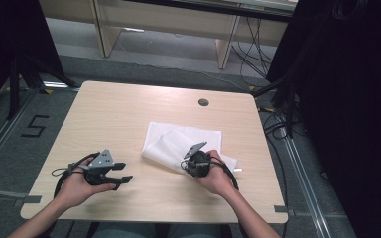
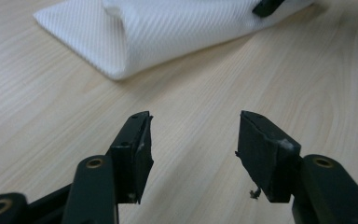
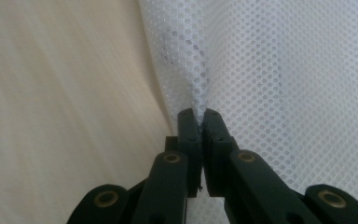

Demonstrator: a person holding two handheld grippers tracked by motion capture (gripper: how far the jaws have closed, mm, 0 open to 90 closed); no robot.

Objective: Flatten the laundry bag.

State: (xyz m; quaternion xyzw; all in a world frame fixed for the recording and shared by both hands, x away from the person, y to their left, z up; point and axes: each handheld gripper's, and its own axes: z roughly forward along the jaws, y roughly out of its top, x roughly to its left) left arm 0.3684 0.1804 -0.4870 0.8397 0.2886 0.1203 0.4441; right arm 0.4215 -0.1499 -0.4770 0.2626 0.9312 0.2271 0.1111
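Note:
A white mesh cloth (image 1: 178, 141) lies folded on the middle of the wooden table (image 1: 119, 114). My right gripper (image 1: 187, 159) sits at the cloth's near edge, shut on a pinched ridge of the cloth (image 3: 223, 70) between its jaws (image 3: 201, 116). My left gripper (image 1: 124, 172) rests low over the bare wood to the left of the cloth, jaws open and nothing between them (image 2: 193, 135). In the left gripper view the cloth (image 2: 168, 32) lies ahead of the jaws, with a black tip of the other gripper (image 2: 266, 6) at its far side.
A round cable hole (image 1: 203, 102) is set in the table near its far edge. Black cables (image 1: 278, 124) trail on the floor to the right. Desk legs (image 1: 225, 47) stand beyond the table.

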